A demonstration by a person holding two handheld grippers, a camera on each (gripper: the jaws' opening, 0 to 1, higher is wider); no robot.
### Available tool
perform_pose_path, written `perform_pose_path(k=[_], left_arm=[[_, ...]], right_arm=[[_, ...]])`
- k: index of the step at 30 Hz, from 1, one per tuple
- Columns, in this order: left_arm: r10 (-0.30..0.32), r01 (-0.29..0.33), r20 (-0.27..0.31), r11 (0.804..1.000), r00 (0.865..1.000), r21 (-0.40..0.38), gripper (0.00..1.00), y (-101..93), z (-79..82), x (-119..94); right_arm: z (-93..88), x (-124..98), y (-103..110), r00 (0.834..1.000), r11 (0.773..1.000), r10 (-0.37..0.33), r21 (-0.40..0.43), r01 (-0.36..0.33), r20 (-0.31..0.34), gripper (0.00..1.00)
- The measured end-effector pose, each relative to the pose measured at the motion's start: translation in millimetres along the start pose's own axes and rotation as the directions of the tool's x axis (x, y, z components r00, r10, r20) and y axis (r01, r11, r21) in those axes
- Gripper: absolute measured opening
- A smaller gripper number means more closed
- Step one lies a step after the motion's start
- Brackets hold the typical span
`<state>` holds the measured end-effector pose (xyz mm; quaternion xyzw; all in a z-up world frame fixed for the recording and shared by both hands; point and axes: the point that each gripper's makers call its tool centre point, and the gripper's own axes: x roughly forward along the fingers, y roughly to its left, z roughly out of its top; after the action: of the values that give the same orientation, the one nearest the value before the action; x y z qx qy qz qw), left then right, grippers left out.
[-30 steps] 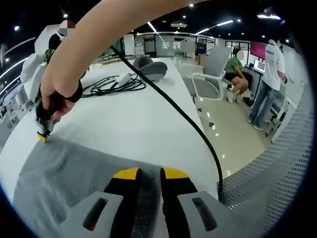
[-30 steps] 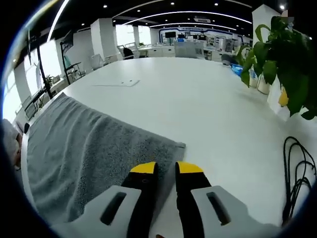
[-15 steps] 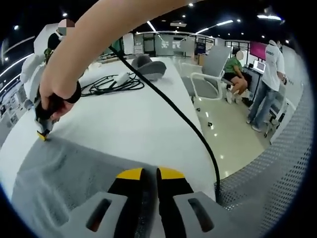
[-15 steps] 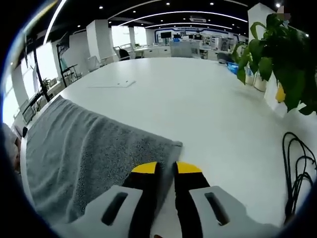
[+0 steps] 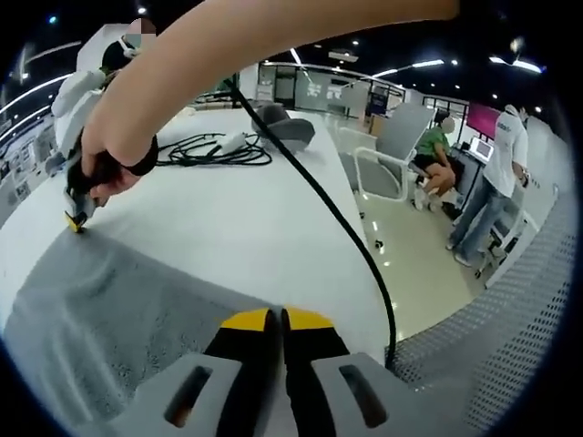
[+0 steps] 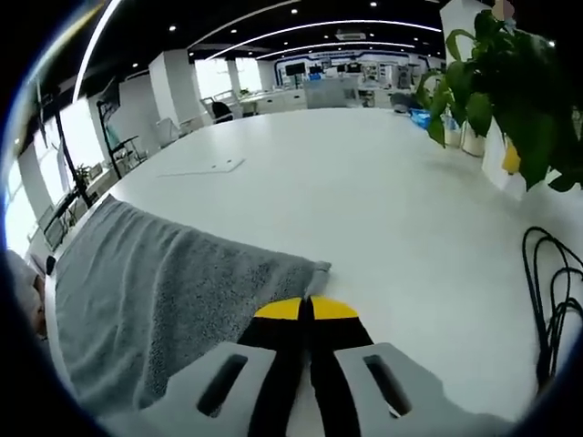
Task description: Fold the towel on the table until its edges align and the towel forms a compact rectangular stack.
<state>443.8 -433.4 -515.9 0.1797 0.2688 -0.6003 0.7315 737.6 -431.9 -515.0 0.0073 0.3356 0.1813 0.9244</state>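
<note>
Both grippers are pinched down on the towel. Left gripper [image 5: 277,316]: yellow tips nearly together, with the towel [image 5: 118,319] edge in between, so we read it as clamped on one corner. Right gripper [image 6: 306,308]: tips together right at the other corner, where the hem curls up slightly. It also shows in the left gripper view, held in a hand [image 5: 105,168], tip down on the far corner of the cloth.

The towel [image 6: 155,291] lies grey, flat and spread out on the white table [image 6: 364,182], with no fold in it yet. Both held corners sit on the same edge.

Step in hand, by our judgement: corners grabbed, first fold not yet begun. Next move calls for lifting both corners together, carrying that edge across the cloth to the opposite edge, and keeping the two grippers level so the hems line up.

Watch items:
- black cable [image 5: 337,218] runs down from the arm near the table edge, could snag
- cable bundle [image 5: 205,150] on the far tabletop, well apart from the towel
- plant [image 6: 510,82] by the right side, clear of the path
</note>
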Motion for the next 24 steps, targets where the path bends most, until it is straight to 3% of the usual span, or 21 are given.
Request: perform_pose_path(k=[17, 21, 24], left_arm=[[0.003, 0.0, 0.056, 0.998, 0.998, -0.063, 0.04, 1.4, 17.4, -18], [0.008, 0.009, 0.098, 0.985, 0.995, -0.174, 0.04, 1.9, 25.9, -27], [0.015, 0.005, 0.108, 0.984, 0.994, -0.18, 0.04, 5.0, 29.1, -34]], right_arm=[[21.9, -19, 14, 0.998, 1.0, 0.027, 0.006, -0.028, 0.054, 0.0], [28.6, -23, 20, 0.997, 0.999, 0.035, 0.005, -0.035, 0.064, 0.0], [35.3, -25, 20, 0.997, 0.999, 0.038, -0.006, -0.037, 0.074, 0.0]])
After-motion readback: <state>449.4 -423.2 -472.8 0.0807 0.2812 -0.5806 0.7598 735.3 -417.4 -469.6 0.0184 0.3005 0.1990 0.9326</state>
